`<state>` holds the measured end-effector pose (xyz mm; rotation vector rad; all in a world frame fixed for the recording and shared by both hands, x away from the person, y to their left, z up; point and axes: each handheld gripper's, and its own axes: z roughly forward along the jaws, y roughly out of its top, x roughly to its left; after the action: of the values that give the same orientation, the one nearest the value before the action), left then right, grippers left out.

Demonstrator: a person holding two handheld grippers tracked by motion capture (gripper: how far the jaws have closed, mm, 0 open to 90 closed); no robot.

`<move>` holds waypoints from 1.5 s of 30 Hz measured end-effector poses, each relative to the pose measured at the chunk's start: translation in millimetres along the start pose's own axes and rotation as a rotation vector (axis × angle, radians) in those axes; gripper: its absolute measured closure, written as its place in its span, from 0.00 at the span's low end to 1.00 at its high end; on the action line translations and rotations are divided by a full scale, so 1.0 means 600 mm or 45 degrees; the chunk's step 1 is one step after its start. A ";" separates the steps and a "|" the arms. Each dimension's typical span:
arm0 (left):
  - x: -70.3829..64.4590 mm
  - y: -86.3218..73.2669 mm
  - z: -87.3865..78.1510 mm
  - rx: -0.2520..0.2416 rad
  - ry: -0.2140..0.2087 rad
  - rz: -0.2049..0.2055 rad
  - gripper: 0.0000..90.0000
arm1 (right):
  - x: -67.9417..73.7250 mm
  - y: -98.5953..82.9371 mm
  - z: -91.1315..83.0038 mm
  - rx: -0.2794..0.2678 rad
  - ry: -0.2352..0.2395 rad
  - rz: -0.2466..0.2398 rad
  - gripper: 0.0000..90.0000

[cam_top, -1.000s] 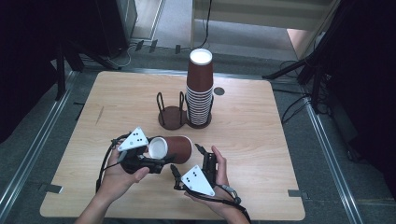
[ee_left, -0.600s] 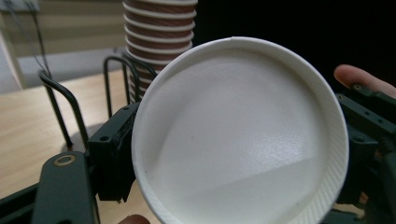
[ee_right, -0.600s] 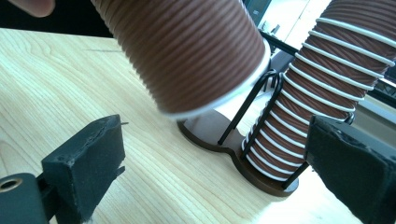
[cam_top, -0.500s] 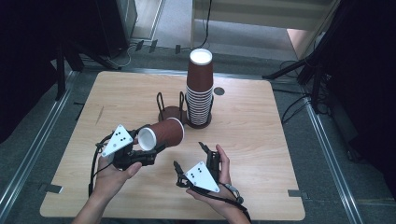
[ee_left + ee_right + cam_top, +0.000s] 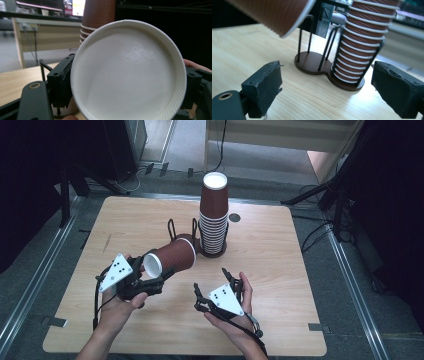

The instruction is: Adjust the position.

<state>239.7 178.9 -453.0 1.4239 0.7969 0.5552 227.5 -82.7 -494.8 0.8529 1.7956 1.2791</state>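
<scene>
The left claw (image 5: 150, 279) is gripping a brown ribbed paper cup (image 5: 170, 258) sideways; the right claw (image 5: 216, 281) is lying released; the cup probably needs seating in the black wire holder (image 5: 181, 231).

Lab: railed floor (image 5: 30, 285); stand legs (image 5: 320, 195)
</scene>
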 end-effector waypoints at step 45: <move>-0.007 -0.029 0.013 -0.176 0.004 -0.016 0.24 | -0.005 0.060 -0.016 -0.037 0.197 1.151 0.00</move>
<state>241.0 168.9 -470.1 1.2910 0.7552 0.5923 223.8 -79.9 -457.7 1.6910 1.5186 1.9489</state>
